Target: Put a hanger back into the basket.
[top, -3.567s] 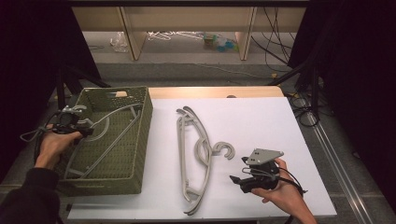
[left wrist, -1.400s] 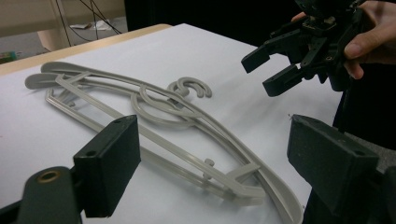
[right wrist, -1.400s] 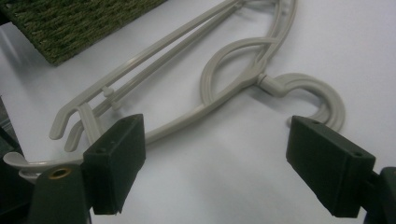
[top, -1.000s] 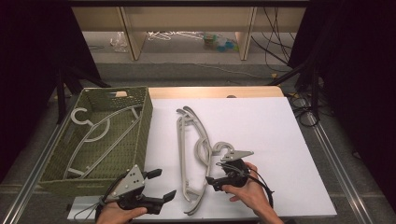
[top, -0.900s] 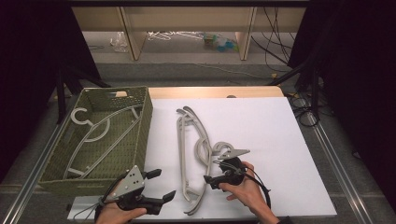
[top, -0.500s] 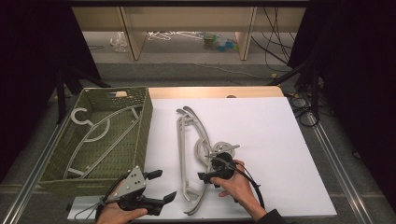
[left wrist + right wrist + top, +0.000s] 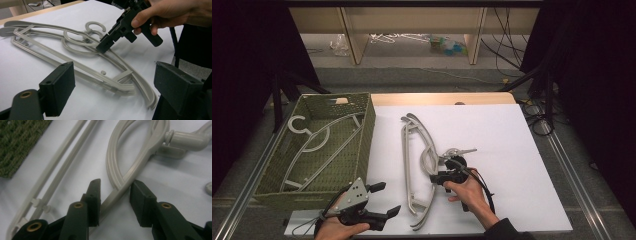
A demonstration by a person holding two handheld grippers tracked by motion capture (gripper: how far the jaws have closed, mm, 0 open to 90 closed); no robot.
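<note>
Hovering at the near edge of the desk (image 7: 522, 150), the left gripper (image 7: 381, 207) is held low in the person's left hand (image 7: 334, 231), its jaws spread wide with nothing between them, pointing across toward the hangers (image 7: 419, 170).

Just beyond, the right hand (image 7: 467, 192) grips its tool by the handle and tips it down and leftward, forearm coming in from the near edge. The right gripper (image 7: 113, 195) has its jaws part-open, one either side of a thin curved bar of the top hanger, where the shoulder arm runs into the inner loop; the pads look close to the bar but not yet pressing it, though contact cannot be told for sure.

These hangers lie stacked flat in the middle of the white desk, hooks toward the right. They look like moulded plastic: light, stiff, smooth enough to slide, and likely to tangle with one another when one is lifted. The narrow bar now straddled seems a fair hold, but, being off-centre, the hanger would probably swing or twist.

Farther left, a green basket (image 7: 367, 125) holds one more hanger (image 7: 319, 142), lying flat on its floor.
</note>
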